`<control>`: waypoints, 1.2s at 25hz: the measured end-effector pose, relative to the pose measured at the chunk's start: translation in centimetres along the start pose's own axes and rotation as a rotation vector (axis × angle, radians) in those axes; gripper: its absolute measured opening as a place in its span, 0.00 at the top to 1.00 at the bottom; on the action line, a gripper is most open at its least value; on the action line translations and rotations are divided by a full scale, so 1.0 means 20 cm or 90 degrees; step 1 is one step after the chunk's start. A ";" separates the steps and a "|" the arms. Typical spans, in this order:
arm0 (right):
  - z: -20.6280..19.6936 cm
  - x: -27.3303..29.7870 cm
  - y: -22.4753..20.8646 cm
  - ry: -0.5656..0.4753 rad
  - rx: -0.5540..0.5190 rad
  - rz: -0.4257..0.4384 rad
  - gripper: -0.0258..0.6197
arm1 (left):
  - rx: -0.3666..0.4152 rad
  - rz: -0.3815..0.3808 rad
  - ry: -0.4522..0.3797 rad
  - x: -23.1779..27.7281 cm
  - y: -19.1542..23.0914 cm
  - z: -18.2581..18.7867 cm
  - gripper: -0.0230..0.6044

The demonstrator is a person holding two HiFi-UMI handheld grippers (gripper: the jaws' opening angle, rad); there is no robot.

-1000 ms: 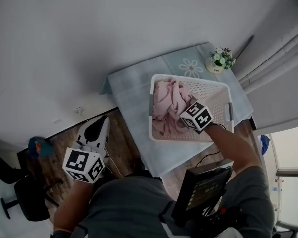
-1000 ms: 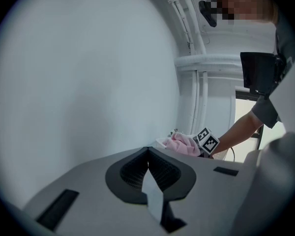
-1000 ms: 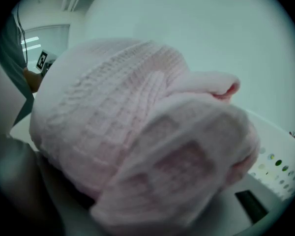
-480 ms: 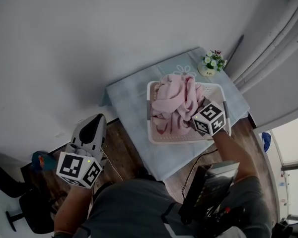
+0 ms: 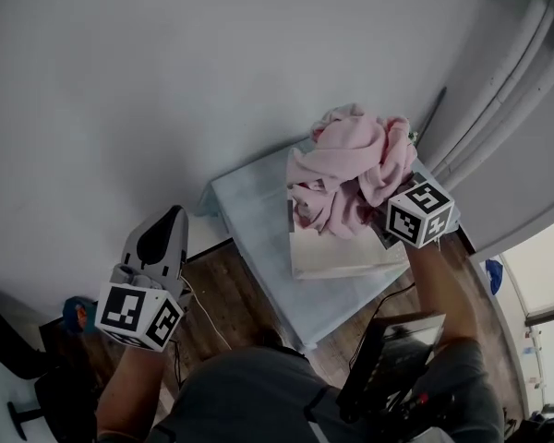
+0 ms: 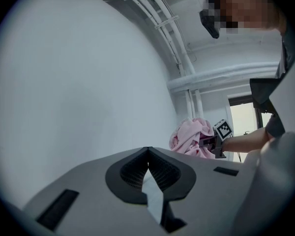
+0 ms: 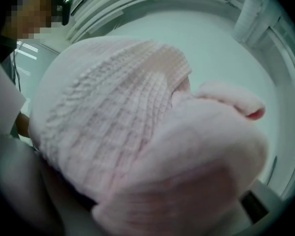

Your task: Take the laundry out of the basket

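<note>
A bundle of pink laundry hangs in the air above the white basket, with only its lower folds still reaching the rim. My right gripper is shut on the bundle from the right, its jaws buried in cloth. In the right gripper view the pink cloth fills nearly everything. My left gripper is held off to the left over the wooden floor, shut and holding nothing. In the left gripper view its pads meet, and the laundry shows far off.
The basket stands on a small table with a pale blue cloth against the white wall. White curtains hang at the right. A dark screen device sits at the person's chest. A blue object lies on the floor.
My right gripper has risen with the pink laundry, pulling it from inside the basket to well above the rim. The left gripper has barely moved.
</note>
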State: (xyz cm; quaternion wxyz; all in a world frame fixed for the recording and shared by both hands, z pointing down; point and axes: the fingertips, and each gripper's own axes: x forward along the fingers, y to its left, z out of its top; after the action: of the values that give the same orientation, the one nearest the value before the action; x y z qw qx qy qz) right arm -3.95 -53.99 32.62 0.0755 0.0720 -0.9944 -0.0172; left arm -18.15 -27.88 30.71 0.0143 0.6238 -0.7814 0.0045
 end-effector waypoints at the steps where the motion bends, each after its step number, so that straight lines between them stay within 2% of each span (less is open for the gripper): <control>1: 0.12 0.01 0.04 -0.013 0.004 -0.006 0.62 | -0.001 0.002 -0.007 -0.03 0.05 0.09 0.95; 3: 0.32 0.05 0.11 -0.030 0.008 -0.014 0.62 | 0.000 0.007 -0.020 -0.07 0.14 0.22 0.95; 5: 0.40 0.07 0.14 -0.041 0.011 -0.017 0.62 | 0.002 0.011 -0.029 -0.06 0.16 0.25 0.95; 12: 0.40 0.08 0.16 -0.079 0.021 0.016 0.62 | 0.013 0.003 -0.023 0.02 0.00 0.15 0.95; 18: 0.41 0.09 0.16 -0.104 0.035 0.046 0.62 | 0.012 0.037 -0.044 0.08 -0.09 0.12 0.95; 21: 0.39 0.10 0.12 -0.127 0.054 0.082 0.61 | 0.007 0.032 -0.058 0.19 -0.18 0.10 0.95; 23: 0.39 0.12 0.13 -0.140 0.062 0.107 0.61 | 0.014 0.050 -0.059 0.22 -0.21 0.09 0.95; 25: 0.49 0.20 0.36 -0.148 0.052 0.127 0.61 | 0.025 0.079 -0.061 0.06 -0.08 0.17 0.95; 28: 0.83 0.41 1.12 -0.157 0.021 0.155 0.61 | 0.024 0.125 -0.091 -0.56 0.39 0.43 0.95; 30: 0.97 0.52 1.45 -0.164 0.017 0.176 0.61 | 0.026 0.156 -0.109 -0.84 0.60 0.54 0.95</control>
State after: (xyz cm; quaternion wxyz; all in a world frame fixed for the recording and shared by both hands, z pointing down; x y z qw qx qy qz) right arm -21.09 -26.47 16.37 -0.0516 -0.0674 -0.9964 -0.0026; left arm -26.38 -9.20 19.68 -0.0656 0.5223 -0.8497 -0.0309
